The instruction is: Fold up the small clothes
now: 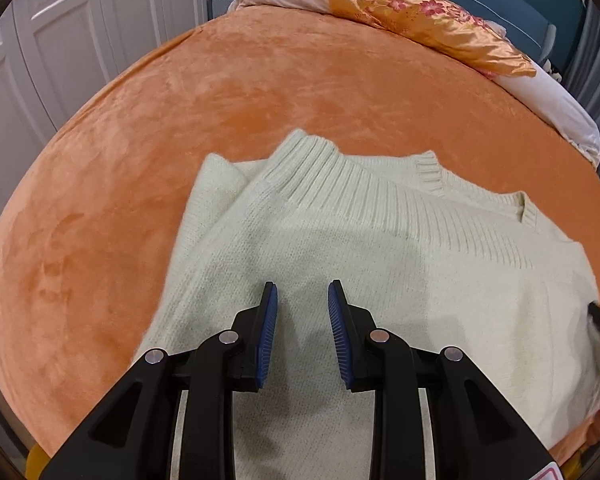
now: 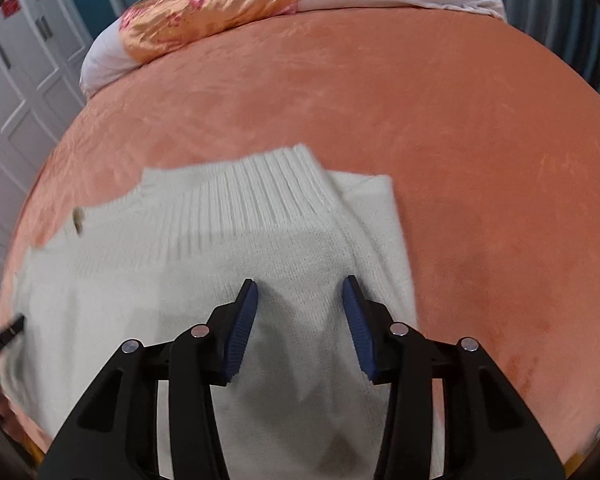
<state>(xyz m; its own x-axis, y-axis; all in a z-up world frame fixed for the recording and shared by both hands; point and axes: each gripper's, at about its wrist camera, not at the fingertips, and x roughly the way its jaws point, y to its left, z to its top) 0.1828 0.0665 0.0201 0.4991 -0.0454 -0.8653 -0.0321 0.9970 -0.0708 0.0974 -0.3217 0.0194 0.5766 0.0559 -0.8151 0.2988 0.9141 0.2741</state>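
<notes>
One cream sweater (image 1: 340, 264) is seen lying partly folded on the orange bed (image 1: 260, 92), with two grippers, left (image 1: 302, 312) and right (image 2: 298, 304), held above it, both spread wide and nothing gripped; one quilt (image 1: 420, 12) is noted behind.

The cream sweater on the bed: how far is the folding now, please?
Partly done: the cream sweater lies on the orange bed cover with its ribbed hem already folded up over the body. In hand: nothing. The left tongs and right tongs are both open above the knit. Left: the sweater still lies wide, so probably further folds.
</notes>
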